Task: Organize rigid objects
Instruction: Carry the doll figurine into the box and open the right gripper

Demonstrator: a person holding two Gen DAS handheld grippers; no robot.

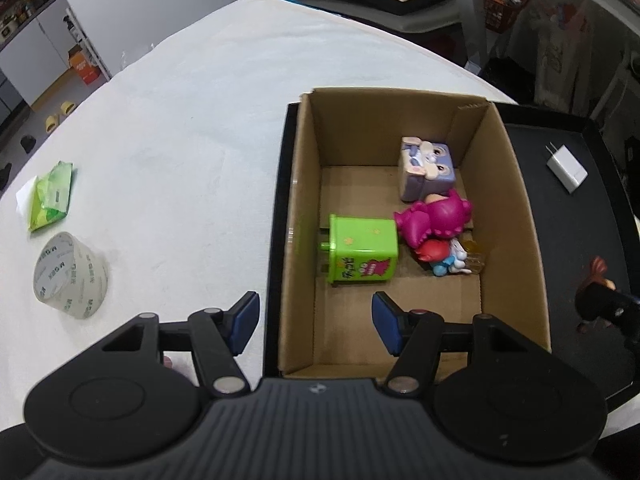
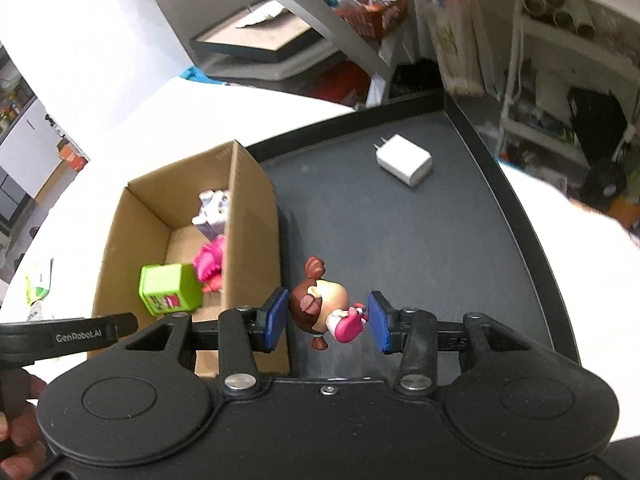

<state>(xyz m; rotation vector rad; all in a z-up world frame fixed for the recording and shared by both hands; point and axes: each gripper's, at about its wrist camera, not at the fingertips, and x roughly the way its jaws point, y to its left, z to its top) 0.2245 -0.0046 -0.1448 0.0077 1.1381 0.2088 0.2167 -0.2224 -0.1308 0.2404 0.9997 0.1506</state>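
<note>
Brown-haired and dressed in pink, the small doll figure point(image 2: 326, 312) lies on its side on the black tray point(image 2: 420, 240), squarely between the blue pads of the right hand-held gripper point(image 2: 328, 320), whose jaws stand open on either side of it; the left pad is just beside the doll's head and the right pad just beside its pink part, though I cannot tell whether either touches. Only the right wrist view shows this clearly (in the left wrist view the doll is a sliver at the right edge, half hidden behind the dark body of the other tool). That view instead looks down into the cardboard box point(image 1: 308, 200), which stands on the tray beside the doll and holds a green toy box point(image 1: 362, 250), a magenta figure point(image 1: 434, 216), a purple rabbit cube point(image 1: 428, 168) and a small red-and-blue figure point(image 1: 438, 258). The left hand-held gripper point(image 1: 316, 322) hovers with its jaws open and empty over the box's near left wall. A white charger point(image 2: 404, 159) lies farther back on the tray, well apart from the doll. On the white table point(image 1: 180, 140), left of the box, sit a tape roll point(image 1: 70, 274) and a green packet point(image 1: 52, 196). Fingers of a hand point(image 2: 16, 432) show at the lower left of the right wrist view.
</note>
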